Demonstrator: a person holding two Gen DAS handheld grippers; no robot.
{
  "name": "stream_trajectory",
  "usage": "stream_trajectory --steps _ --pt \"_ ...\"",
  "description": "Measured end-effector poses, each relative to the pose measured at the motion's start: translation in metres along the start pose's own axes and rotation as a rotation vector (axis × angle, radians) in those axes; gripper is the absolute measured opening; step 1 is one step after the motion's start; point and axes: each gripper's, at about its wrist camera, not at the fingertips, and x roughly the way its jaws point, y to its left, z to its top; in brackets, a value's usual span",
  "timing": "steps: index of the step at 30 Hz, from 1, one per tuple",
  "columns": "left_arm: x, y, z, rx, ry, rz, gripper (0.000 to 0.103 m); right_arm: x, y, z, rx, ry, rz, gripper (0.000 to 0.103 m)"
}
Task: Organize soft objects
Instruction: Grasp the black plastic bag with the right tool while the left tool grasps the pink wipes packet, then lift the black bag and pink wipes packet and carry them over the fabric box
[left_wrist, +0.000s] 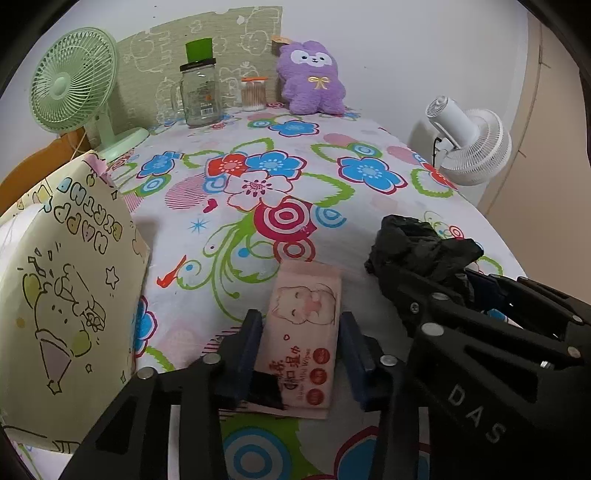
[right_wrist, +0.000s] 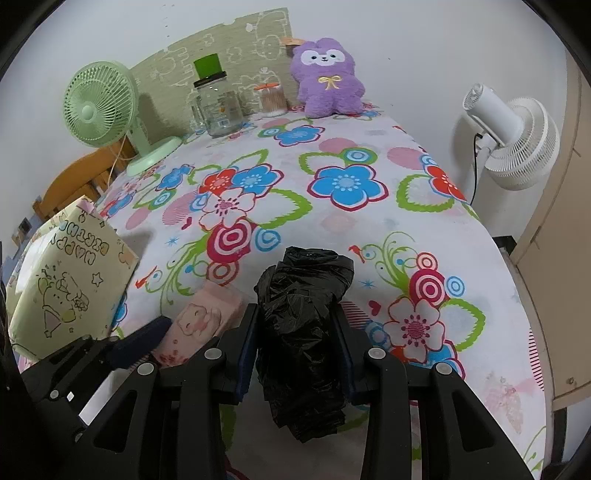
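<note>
Gift bag (left_wrist: 70, 295): near side cut off by left-wrist frame edge; its inside not visible. Wipes pack (right_wrist: 201, 325), right of bag: near end hidden behind gripper fingers. Black bag (left_wrist: 417, 247), right of wipes: lower part hidden behind right gripper (right_wrist: 295, 343). Jar (left_wrist: 199, 94) label too small to read.

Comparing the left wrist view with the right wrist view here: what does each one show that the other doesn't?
Only the left wrist view shows the left gripper closed on the sides of the pink wet wipes pack, with its printed label readable.

Only the right wrist view shows the right gripper clamping the crumpled black plastic bag along its length, and a dark cabinet edge at far right.

Both show the floral tablecloth, yellow gift bag, purple plush toy, green fan, white fan, glass jar and cotton swab box.
</note>
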Motion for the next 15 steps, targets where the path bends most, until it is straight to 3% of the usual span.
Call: stream_trajectory --steps 8,15 --pt "-0.007 0.002 -0.003 -0.006 0.004 -0.001 0.039 -0.010 0.010 -0.003 -0.020 -0.011 -0.010 0.041" --pt "-0.029 0.003 -0.006 -0.004 -0.049 -0.001 0.039 -0.023 0.021 -0.007 -0.038 -0.033 -0.010 0.041"
